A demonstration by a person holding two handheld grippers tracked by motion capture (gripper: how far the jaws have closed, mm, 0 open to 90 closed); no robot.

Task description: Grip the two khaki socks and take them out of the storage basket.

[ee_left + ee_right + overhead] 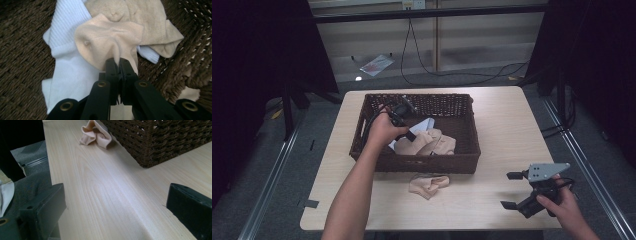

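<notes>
- The beige sock [110,41] is lying inside the basket [467,165], on top of a white sock [67,72] and just in front of a second beige piece [147,22]; a fold of it is being pinched between the left gripper's [119,60] jaws, which are pressed together on the cloth.
- In the high view the left gripper [404,122] is reaching down into the left half of the basket, with the hand [382,131] bent over the near-left wall.
- Another beige sock [428,184] is lying crumpled on the table [502,115], touching or just beside the near wall of the basket, outside it; the right gripper view is showing it [96,133] at the far end of the bare wood.
- The right gripper [513,190] is being held low over the near right part of the table, well apart from the basket, with its jaws spread wide and nothing between them.
- The step in hand looks like a pickup: the sock is gripped but is not yet lifted clear of the pile.
- The next move is probably calling for a straight lift, high enough to clear the basket wall, while watching that the white sock underneath is not dragging along with the pinched fold.
</notes>
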